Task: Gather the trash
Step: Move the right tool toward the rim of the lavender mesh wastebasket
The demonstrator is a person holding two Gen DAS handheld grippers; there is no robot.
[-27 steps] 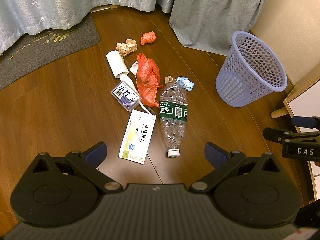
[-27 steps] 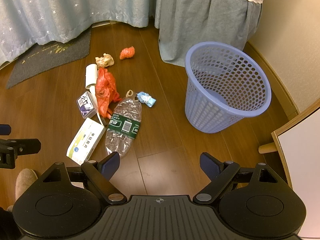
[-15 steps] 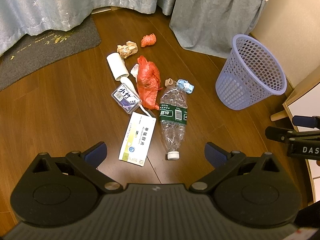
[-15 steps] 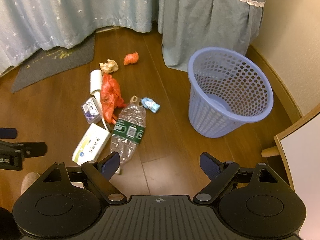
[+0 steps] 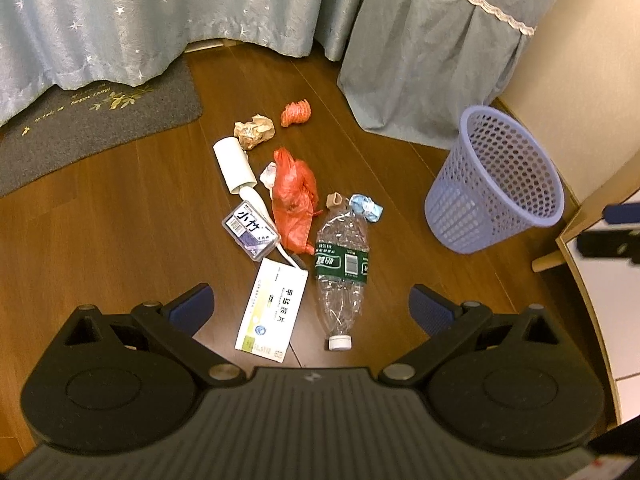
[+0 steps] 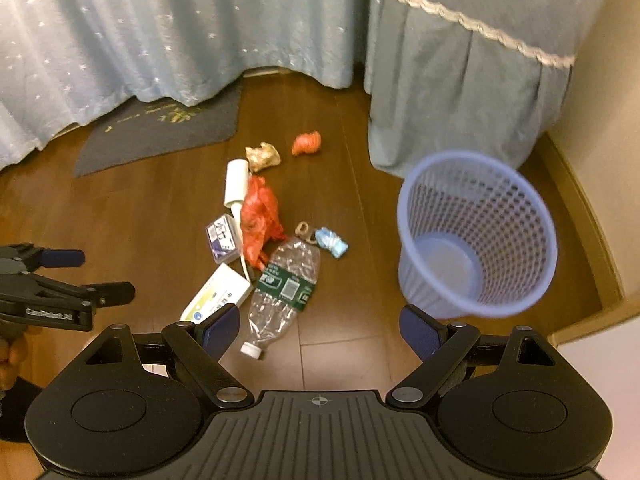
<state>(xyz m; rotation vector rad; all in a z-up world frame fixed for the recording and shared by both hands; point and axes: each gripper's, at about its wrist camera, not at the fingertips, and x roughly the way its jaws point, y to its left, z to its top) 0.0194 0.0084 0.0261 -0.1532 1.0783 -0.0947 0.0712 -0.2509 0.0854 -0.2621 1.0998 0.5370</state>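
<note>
While the left gripper (image 5: 310, 306) hangs spread wide and empty above the wooden floor (image 5: 120, 240), its view puts the crushed plastic bottle (image 5: 342, 276) and the flat white box (image 5: 274, 314) right under it, both likely light; I judge the bottle's thin wall springy and slick, so the firmer neck by the cap seems the better hold. From the right wrist view, the right gripper (image 6: 320, 330) also gapes with nothing between its pads, the litter lying left of the empty lilac basket (image 6: 516, 304), well apart from it.
</note>
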